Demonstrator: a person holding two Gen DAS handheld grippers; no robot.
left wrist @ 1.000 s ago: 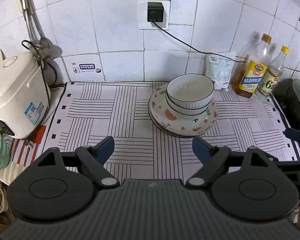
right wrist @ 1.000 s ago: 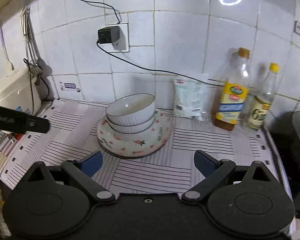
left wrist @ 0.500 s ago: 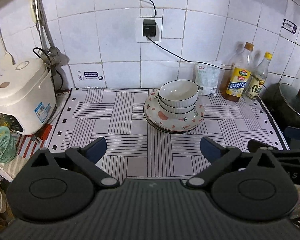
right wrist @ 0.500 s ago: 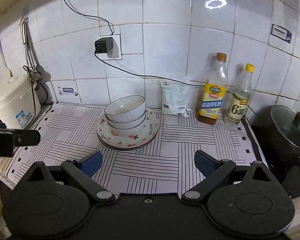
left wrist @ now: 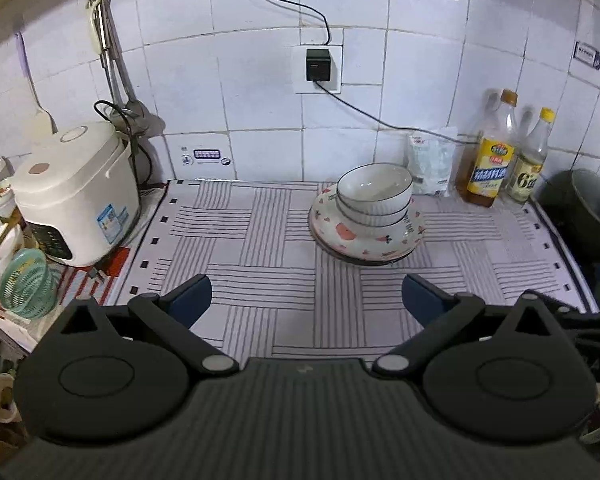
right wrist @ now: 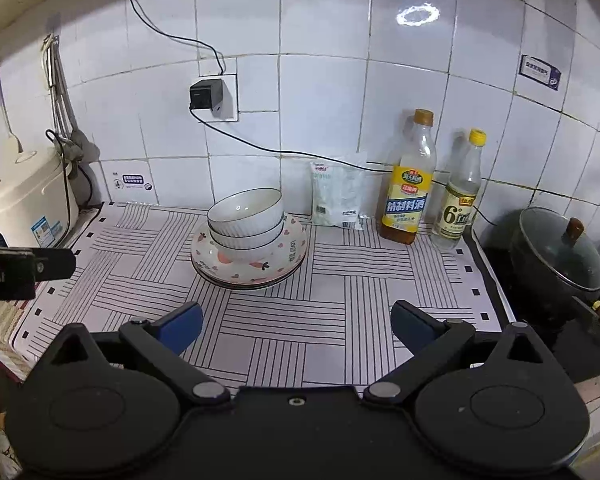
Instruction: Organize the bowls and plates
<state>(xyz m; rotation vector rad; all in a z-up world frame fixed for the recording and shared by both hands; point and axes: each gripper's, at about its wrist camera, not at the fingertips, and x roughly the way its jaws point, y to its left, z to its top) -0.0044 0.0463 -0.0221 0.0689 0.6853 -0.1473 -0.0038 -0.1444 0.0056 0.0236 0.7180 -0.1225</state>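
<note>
Two white ribbed bowls (left wrist: 374,192) (right wrist: 246,210) sit nested on a stack of white plates with red heart and fruit prints (left wrist: 366,236) (right wrist: 252,264), toward the back of the striped mat. My left gripper (left wrist: 306,294) hangs above the mat's near part, well short of the stack, open with nothing between its blue pads. My right gripper (right wrist: 296,326) is likewise open and empty, with the stack ahead and to its left. The left gripper's body shows at the left edge of the right wrist view.
A white rice cooker (left wrist: 74,192) stands at the left, with a green basket (left wrist: 28,282) in front of it. Against the back wall are a white bag (right wrist: 338,196) and two bottles (right wrist: 408,182) (right wrist: 460,196). A dark lidded pot (right wrist: 558,252) sits at the right. A cable runs from the wall plug (left wrist: 318,65).
Both grippers have drawn back and up from the stack, so it looks smaller and farther. The left gripper's jaws have spread wider. The bowls and plates have not moved.
</note>
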